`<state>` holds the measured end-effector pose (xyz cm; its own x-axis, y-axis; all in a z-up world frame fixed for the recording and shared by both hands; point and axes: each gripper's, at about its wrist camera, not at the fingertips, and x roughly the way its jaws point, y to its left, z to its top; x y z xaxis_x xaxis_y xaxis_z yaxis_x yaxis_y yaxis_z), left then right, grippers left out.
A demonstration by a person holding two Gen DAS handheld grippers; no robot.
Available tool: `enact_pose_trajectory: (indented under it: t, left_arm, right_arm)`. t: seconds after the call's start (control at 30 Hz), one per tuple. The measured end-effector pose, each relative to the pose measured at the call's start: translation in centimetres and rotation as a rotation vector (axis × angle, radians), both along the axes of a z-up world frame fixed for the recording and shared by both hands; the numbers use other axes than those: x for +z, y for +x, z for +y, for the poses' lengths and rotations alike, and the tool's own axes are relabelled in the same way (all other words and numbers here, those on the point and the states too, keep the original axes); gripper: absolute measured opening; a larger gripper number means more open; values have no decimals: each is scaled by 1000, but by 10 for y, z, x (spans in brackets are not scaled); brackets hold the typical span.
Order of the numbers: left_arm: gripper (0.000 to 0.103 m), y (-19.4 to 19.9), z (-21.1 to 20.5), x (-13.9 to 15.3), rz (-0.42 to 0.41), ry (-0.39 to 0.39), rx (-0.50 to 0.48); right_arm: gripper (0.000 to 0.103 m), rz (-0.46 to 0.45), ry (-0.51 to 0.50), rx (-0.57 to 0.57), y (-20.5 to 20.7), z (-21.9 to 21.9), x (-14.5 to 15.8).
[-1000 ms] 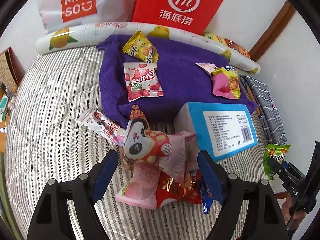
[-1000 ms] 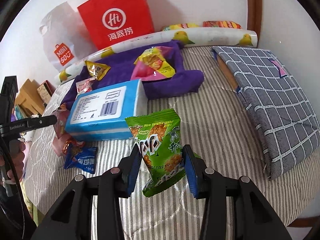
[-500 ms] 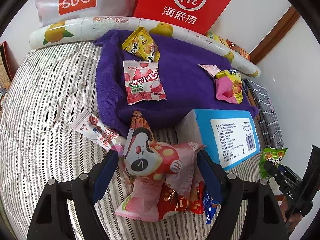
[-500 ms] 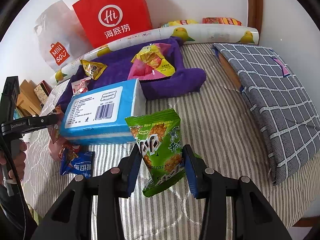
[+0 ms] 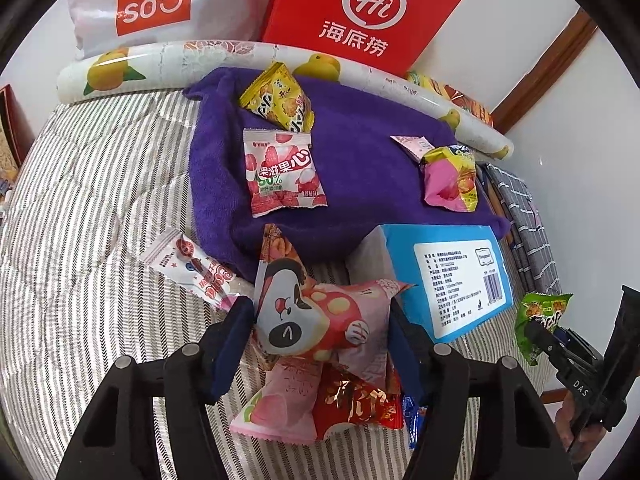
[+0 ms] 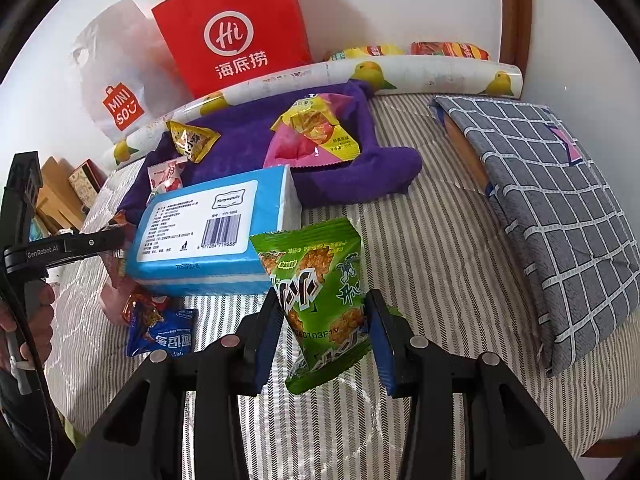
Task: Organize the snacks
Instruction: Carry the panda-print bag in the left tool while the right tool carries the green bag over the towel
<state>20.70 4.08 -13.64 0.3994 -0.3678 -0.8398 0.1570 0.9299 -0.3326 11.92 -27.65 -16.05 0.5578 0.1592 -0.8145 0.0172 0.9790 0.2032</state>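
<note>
A pink panda-print snack packet (image 5: 320, 320) tops a small pile beside the blue tissue pack (image 5: 452, 276). A green snack packet (image 6: 320, 280) stands upright, off the bed. Three packets lie flat on the purple towel (image 5: 360, 168).

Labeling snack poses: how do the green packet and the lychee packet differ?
The green packet stands upright, clamped in the right claw; the lychee packet lies flat and untouched. Green sits over the striped bedding; lychee rests on the purple towel. Green shows fried snacks, lychee pink fruit. Both are sealed pouches.
</note>
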Motion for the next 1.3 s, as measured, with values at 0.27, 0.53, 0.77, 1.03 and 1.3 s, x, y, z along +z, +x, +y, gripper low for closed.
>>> enact_pose_trajectory:
  t: [0.27, 0.53, 0.77, 1.03, 1.3]
  left_arm:
    - [62, -12, 4, 17, -35, 3, 7]
    - [62, -27, 8, 38, -74, 0, 27]
    - [62, -40, 10, 62, -123, 3, 38]
    - [62, -47, 16, 85, -167, 0, 64]
    - [62, -43, 26, 102, -198, -1, 106]
  right_arm:
    - [41, -33, 2, 8, -5, 3, 14]
    - [41, -76, -3, 21, -12, 5, 34]
    - [41, -109, -4, 33, -11, 10, 54]
    - [41, -152, -17, 43, -4, 14, 79]
    - [41, -186, -27, 66, 14, 18, 101]
